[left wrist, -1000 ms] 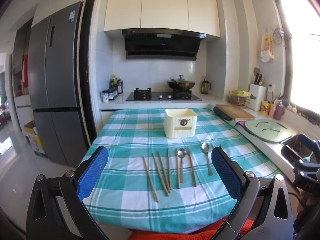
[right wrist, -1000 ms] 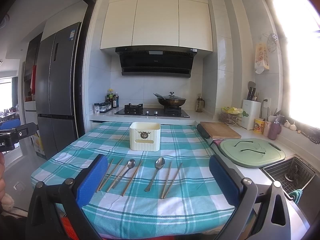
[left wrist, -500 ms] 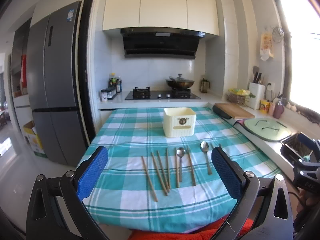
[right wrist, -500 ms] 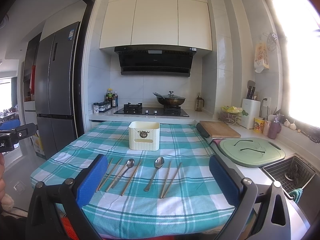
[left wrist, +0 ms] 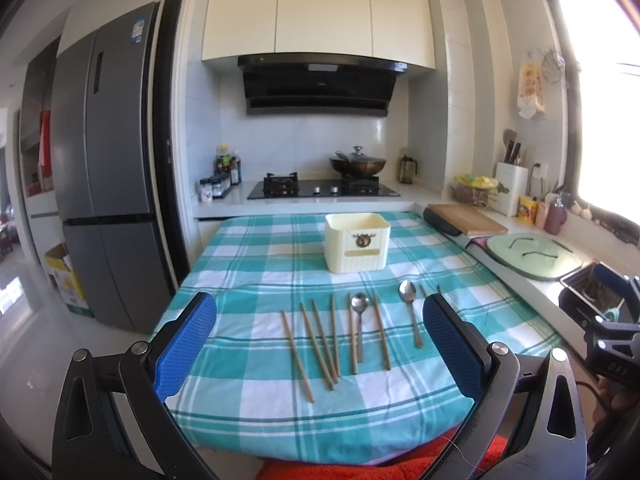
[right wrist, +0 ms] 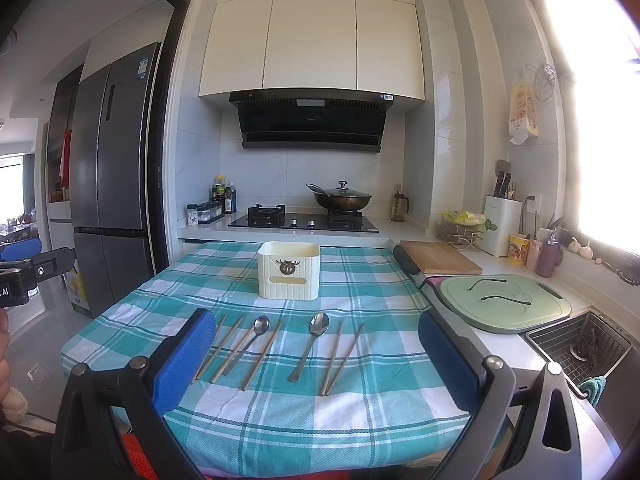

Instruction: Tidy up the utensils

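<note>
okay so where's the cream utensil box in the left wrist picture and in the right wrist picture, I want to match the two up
Left wrist view: the cream box stands upright right of centre, on the far half of the checked tablecloth, beyond the chopsticks and spoons.
Right wrist view: the cream box stands left of centre, again beyond the row of utensils.
Shared landmark: the lidded wok on the stove, behind the box in both.

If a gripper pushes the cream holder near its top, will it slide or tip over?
The cream holder looks empty and plastic, so probably light. It is about as wide as tall, so it should rather slide than tip, though the checked cloth under it may wrinkle and catch its base.
</note>
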A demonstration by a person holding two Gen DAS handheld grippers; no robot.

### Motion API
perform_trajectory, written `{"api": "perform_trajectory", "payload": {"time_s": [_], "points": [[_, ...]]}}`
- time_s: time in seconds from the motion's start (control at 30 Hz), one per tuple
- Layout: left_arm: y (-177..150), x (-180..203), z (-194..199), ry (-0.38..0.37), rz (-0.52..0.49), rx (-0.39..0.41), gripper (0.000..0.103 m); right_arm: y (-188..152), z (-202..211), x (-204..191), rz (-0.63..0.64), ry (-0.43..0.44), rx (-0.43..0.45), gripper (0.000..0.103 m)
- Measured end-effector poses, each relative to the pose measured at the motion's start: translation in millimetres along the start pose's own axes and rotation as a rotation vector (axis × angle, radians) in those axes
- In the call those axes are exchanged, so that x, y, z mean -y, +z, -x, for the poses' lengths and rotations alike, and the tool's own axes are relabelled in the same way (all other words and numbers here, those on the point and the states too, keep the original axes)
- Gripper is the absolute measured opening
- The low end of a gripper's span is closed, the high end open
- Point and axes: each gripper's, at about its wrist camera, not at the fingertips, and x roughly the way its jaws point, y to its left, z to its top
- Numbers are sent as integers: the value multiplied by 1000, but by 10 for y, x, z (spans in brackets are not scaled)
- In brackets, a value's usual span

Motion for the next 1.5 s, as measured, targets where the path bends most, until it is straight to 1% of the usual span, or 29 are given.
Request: {"api": "perform_trajectory", "payload": {"time_s": [0.77, 0.93, 1.07, 1.3, 1.5], "points": [[-11, 30, -48, -3, 1, -10, 103, -65, -63, 29, -11, -6, -5, 103], [-18, 12, -97, -7, 3, -25, 103, -71, -73, 35, -11, -6, -12, 103], [-24, -24, -184, -9, 20, -59, 103, -75, -93, 49, -12, -14, -15, 103], [-15, -157, -376, 52, 47, -90, 103, -11, -165, 205, -24, -74, -20, 103], [-16, -350, -614, 117, 66, -136, 103, 52, -349, 388, -59, -111, -59, 103]]}}
